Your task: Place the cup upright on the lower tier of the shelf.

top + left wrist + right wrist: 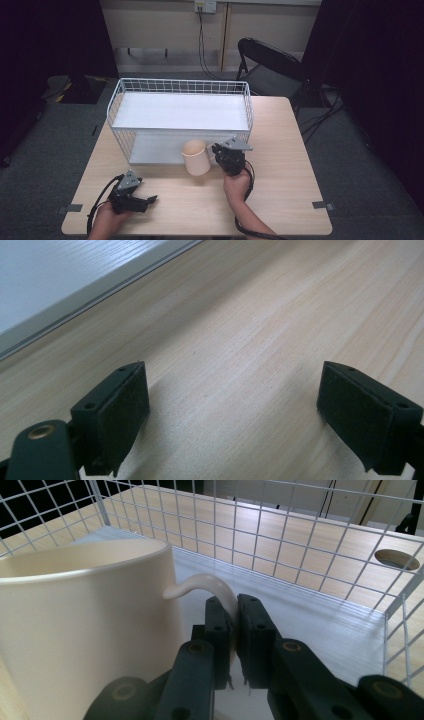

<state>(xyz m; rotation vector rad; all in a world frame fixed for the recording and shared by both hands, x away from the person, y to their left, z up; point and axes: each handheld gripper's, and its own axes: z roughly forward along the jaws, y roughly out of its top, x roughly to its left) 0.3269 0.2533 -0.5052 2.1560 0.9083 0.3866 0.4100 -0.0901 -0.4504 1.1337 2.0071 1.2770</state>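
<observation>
Your right tongs (235,611) are squeezed tight on the thin handle (210,586) of the cream mug (85,630). You can see the two black jaws pinching that handle from both sides, with the mug's round body just to the side of them. From above, the right tongs (216,150) sit right beside the mug (195,156), and the mug is at the front edge of the white wire rack (180,117), by its low shelf. Behind the jaws you see the wire wall of the rack (300,535).

Your left tongs (150,200) are wide apart and hold nothing. Between those two jaws is just the bare wooden table (240,340). They rest low by the table (285,200), well apart from the mug and from your other tongs.

Now count: you have two tongs, one mug with one handle, one rack with two shelves, and one table. Far behind the rack stands one black folding chair (265,65)
</observation>
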